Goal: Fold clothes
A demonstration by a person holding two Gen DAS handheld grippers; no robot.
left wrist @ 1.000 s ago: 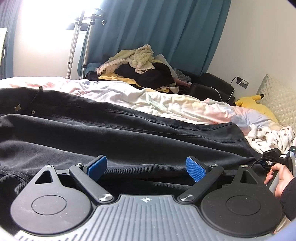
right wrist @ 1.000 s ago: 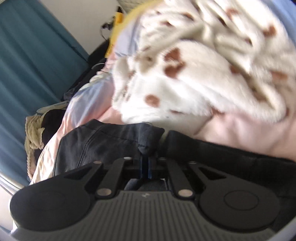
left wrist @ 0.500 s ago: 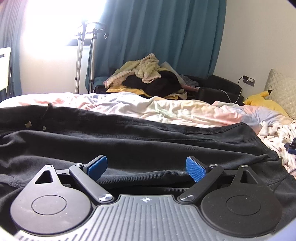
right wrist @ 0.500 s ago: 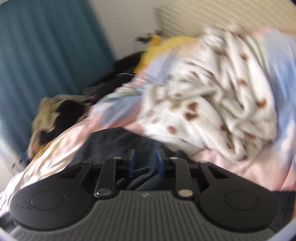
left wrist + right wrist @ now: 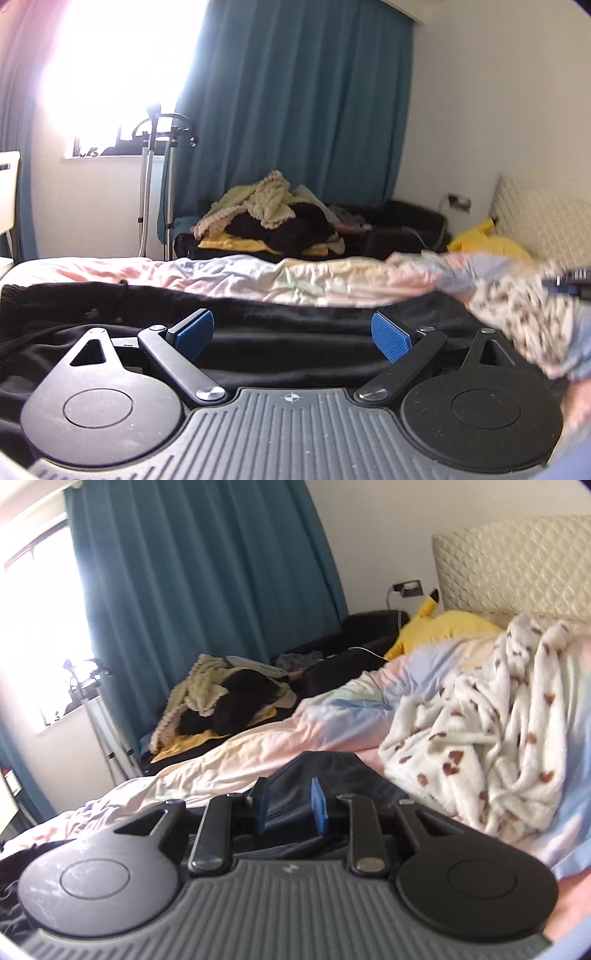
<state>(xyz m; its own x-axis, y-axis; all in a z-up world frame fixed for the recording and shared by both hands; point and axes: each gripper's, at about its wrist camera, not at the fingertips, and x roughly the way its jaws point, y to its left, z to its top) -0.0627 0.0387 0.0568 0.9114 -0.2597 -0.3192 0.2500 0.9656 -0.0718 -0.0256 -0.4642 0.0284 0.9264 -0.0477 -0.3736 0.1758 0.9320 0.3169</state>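
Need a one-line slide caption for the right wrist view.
Right gripper, jaws just parted and empty, over dark trousers on a bed with a pastel duvet and a spotted fleece blanket.

Daylight blows out window (image 5: 110, 74); fisheye bends edges; spotted blanket (image 5: 517, 317) motion-blurred at right.

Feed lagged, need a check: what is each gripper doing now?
Left gripper: open, empty.
Right gripper: just opened, off the dark trousers.
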